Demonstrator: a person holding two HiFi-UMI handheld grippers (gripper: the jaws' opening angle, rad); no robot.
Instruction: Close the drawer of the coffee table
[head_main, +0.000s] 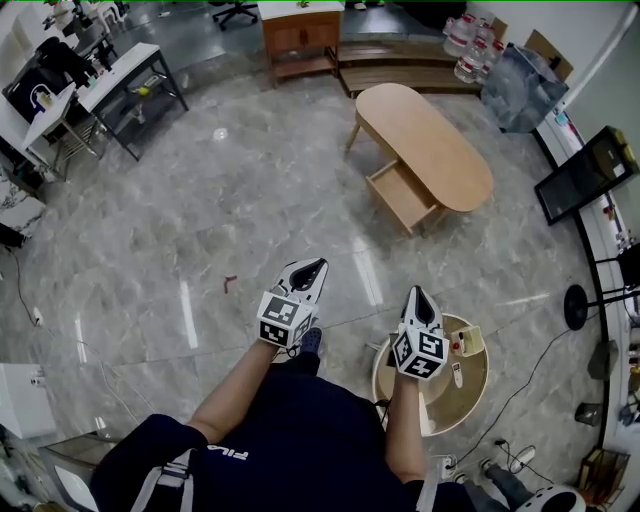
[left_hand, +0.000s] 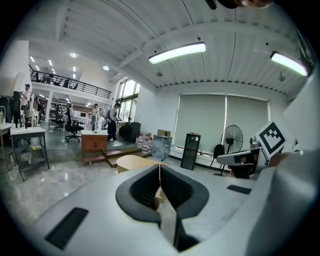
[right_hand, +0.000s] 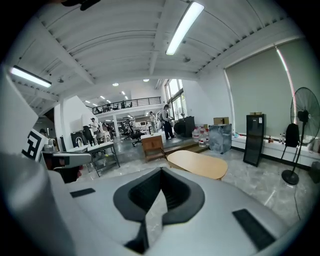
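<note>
An oval wooden coffee table (head_main: 425, 135) stands on the marble floor ahead and to the right. Its drawer (head_main: 402, 196) is pulled out on the near side and looks empty. Both grippers hover well short of it, over the floor in front of my body. My left gripper (head_main: 308, 272) has its jaws pressed together with nothing held. So does my right gripper (head_main: 420, 299). In the left gripper view the coffee table (left_hand: 134, 161) shows beyond my shut left gripper (left_hand: 160, 169). In the right gripper view the coffee table (right_hand: 198, 164) lies past my shut right gripper (right_hand: 161, 171).
A low round wooden table (head_main: 478, 385) with small items stands by my right side. A wooden cabinet (head_main: 300, 35), a low bench (head_main: 400, 60) and water bottles (head_main: 468, 45) stand behind the coffee table. Desks (head_main: 120, 85) line the left; a fan (head_main: 577, 305) and a screen (head_main: 585, 175) stand at the right.
</note>
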